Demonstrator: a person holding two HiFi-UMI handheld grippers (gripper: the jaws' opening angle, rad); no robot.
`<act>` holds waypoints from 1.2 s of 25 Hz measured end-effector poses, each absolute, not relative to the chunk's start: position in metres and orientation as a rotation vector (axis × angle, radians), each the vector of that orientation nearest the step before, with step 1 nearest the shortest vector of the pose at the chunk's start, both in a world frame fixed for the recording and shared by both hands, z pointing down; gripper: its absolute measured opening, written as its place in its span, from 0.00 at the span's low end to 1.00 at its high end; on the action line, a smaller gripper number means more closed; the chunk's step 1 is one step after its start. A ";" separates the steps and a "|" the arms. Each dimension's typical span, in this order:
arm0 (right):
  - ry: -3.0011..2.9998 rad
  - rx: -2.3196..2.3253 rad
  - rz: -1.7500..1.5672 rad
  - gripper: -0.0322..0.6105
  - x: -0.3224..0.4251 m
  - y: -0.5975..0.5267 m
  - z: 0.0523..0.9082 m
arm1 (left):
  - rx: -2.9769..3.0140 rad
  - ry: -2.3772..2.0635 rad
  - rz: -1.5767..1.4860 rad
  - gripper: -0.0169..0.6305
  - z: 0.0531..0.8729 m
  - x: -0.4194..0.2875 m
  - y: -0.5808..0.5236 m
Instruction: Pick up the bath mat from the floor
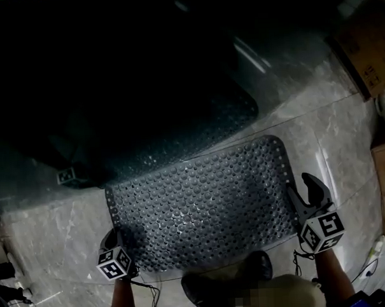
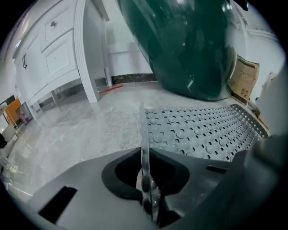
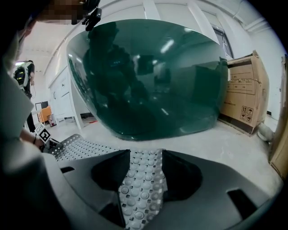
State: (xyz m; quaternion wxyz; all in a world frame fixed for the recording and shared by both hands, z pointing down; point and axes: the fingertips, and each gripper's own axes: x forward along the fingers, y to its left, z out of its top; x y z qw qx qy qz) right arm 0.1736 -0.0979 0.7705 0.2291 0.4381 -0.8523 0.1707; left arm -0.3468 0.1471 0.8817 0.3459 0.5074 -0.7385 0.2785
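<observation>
Your left gripper [image 1: 111,236] is clenched on the bath mat [image 1: 201,200] at its 8 o'clock corner, with the pinched edge standing upright between the jaws (seen edge-on in the left gripper view). Your right gripper [image 1: 304,190] sits at the mat's 4 o'clock edge with jaws spread and a strip of studded mat lying between them, not pressed. The rest of the mat lies flat on the pale veined floor [image 1: 49,219], its 12 o'clock side beside a dark green rounded tub [image 3: 148,76].
</observation>
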 end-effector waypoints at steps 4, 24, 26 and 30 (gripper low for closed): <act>-2.345 1.192 0.469 0.40 0.174 -0.099 0.775 | 1.338 -1.881 0.724 0.11 0.890 -0.341 0.147; -2.335 1.186 0.455 0.40 0.178 -0.099 0.774 | 1.385 -1.821 0.517 0.38 0.892 -0.341 0.145; -2.335 1.188 0.448 0.40 0.178 -0.100 0.772 | 1.400 -1.791 0.505 0.41 0.896 -0.337 0.146; -2.325 1.191 0.445 0.40 0.180 -0.099 0.772 | 1.398 -1.763 0.539 0.41 0.901 -0.334 0.146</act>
